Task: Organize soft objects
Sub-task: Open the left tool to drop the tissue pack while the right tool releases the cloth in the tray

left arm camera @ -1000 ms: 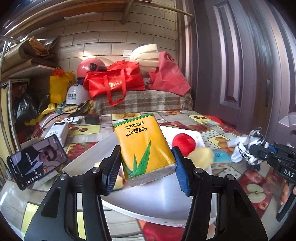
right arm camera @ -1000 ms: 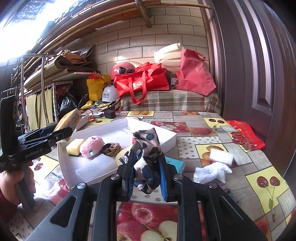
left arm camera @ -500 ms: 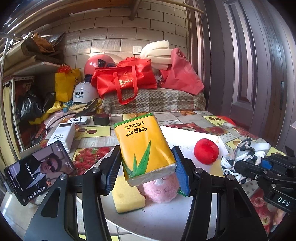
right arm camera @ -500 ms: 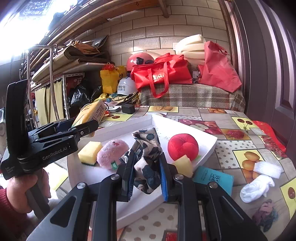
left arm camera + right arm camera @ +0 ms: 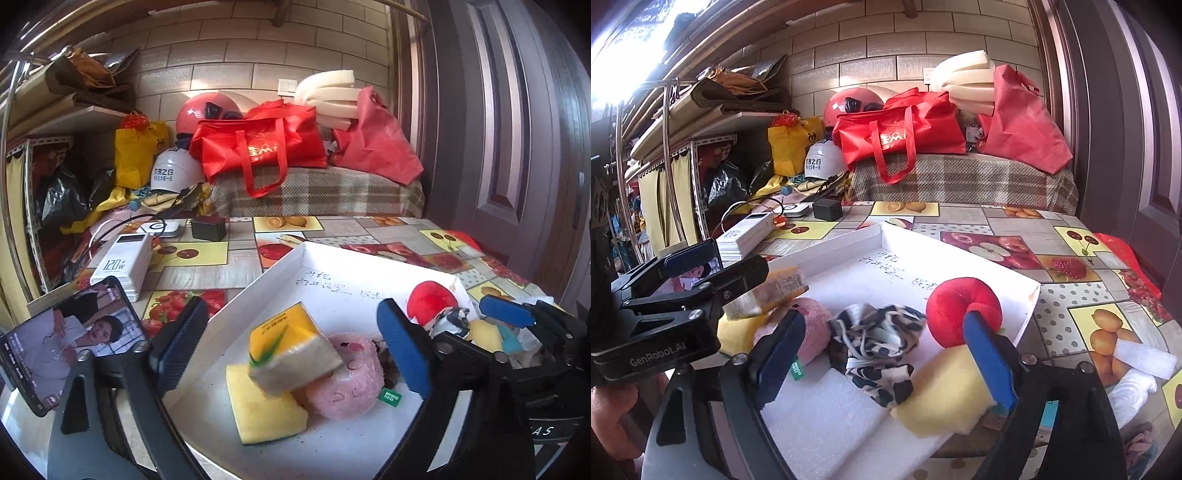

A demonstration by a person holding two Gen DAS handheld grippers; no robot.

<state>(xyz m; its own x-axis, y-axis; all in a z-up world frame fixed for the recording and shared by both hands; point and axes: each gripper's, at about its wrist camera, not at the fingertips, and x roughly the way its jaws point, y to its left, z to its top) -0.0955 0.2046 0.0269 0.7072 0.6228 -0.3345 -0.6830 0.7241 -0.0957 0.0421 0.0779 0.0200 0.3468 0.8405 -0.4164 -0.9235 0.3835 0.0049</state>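
A white tray (image 5: 325,266) holds the soft objects. The yellow tissue pack (image 5: 291,350) lies tilted on a yellow sponge (image 5: 262,410) and a pink plush (image 5: 347,384). My left gripper (image 5: 291,354) is open above them, empty. In the right wrist view the black-and-white patterned cloth (image 5: 882,343) lies in the tray (image 5: 960,254) between a pink plush (image 5: 812,332), a red plush apple (image 5: 964,310) and a pale yellow plush (image 5: 945,391). My right gripper (image 5: 886,358) is open over the cloth.
A phone (image 5: 70,339) and a white power bank (image 5: 122,262) lie left of the tray. White socks (image 5: 1137,373) and a teal packet (image 5: 1049,410) lie on the fruit-print table at right. Red bags (image 5: 258,147) and helmets stand behind.
Both grippers have opened. The tissue pack dropped from the left gripper onto the sponge and plush. The patterned cloth dropped from the right gripper into the tray.
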